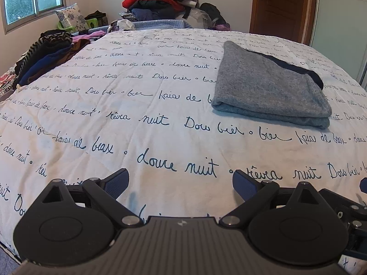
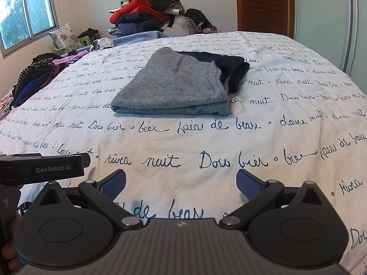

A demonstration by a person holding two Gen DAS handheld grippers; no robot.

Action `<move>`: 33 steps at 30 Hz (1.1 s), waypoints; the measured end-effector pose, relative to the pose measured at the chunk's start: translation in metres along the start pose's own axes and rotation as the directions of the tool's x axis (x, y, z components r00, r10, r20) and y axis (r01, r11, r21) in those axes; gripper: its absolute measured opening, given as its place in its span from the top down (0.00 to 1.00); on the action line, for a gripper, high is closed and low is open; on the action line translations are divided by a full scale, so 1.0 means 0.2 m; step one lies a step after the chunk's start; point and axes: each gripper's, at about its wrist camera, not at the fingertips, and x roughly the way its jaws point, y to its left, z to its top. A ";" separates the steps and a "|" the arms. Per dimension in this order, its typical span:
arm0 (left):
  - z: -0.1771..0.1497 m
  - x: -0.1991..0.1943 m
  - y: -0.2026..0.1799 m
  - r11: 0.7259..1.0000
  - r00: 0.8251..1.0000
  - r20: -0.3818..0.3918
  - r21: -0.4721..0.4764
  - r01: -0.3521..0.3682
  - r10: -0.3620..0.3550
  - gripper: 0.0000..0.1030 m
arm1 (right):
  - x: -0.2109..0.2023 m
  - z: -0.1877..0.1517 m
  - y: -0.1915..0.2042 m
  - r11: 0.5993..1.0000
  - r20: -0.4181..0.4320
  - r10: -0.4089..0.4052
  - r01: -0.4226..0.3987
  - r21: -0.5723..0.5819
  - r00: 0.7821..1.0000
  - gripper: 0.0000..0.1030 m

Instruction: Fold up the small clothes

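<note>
Grey garment [image 2: 170, 84] lies folded flat on the bedspread [image 2: 206, 142]; my left gripper [image 1: 181, 183] and right gripper [image 2: 181, 182] hang back, both spread wide and empty, clear of it.

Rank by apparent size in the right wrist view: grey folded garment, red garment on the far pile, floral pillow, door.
1. Grey folded garment
2. Door, cropped and farther off, so unsure
3. Red garment
4. Floral pillow, close to the red garment

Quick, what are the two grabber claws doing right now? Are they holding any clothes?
Left gripper: jaws open, holding nothing, above the bedspread.
Right gripper: jaws open, holding nothing; the folded grey garment lies untouched ahead.
</note>
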 end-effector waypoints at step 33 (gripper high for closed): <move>-0.01 0.02 -0.01 1.000 1.000 -0.012 0.007 -0.018 0.018 0.07 | 0.02 -0.01 -0.02 0.999 0.000 -0.033 0.033 -0.010 0.999 0.00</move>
